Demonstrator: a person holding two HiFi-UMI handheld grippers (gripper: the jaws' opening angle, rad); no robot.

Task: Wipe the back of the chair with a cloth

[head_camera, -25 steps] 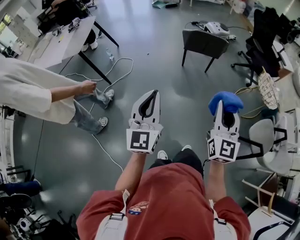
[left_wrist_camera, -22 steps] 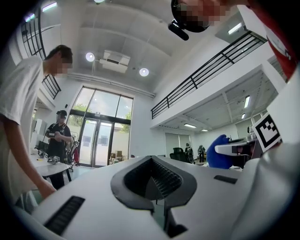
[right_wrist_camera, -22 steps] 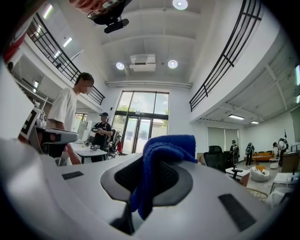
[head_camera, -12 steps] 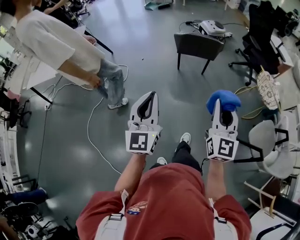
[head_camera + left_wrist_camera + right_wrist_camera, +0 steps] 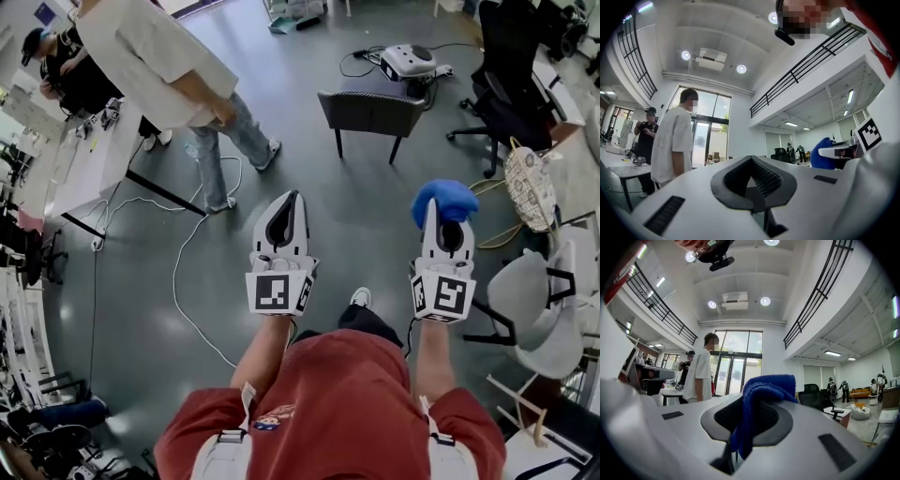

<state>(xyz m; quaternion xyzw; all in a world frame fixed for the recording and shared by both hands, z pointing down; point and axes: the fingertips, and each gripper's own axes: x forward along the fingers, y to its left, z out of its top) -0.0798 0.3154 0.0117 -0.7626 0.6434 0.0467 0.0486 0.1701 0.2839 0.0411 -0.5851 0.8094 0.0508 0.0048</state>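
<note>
I have both grippers held up in front of the operator's chest, over the grey floor (image 5: 375, 216). The left gripper (image 5: 295, 197) is clenched with nothing in it: its own view shows the ribbed pads meeting at the tip and only the room beyond. The right gripper (image 5: 441, 216) is clamped on the blue cloth (image 5: 448, 200), which bunches over the tip. The right gripper view shows what the head view hides: a fold of cloth hangs down into the slot between the jaws.

Only the head view gives me the dark chair (image 5: 370, 111), standing well ahead of both grippers toward the far edge of the floor, its back facing me. A pale chair (image 5: 530, 309) stands just beside my right arm. A person in a white shirt (image 5: 155, 56) stands at the far left near a table (image 5: 89, 164), with a white cable (image 5: 183, 272) trailing across the floor. The gripper views show the ceiling lights and balcony railing instead.
</note>
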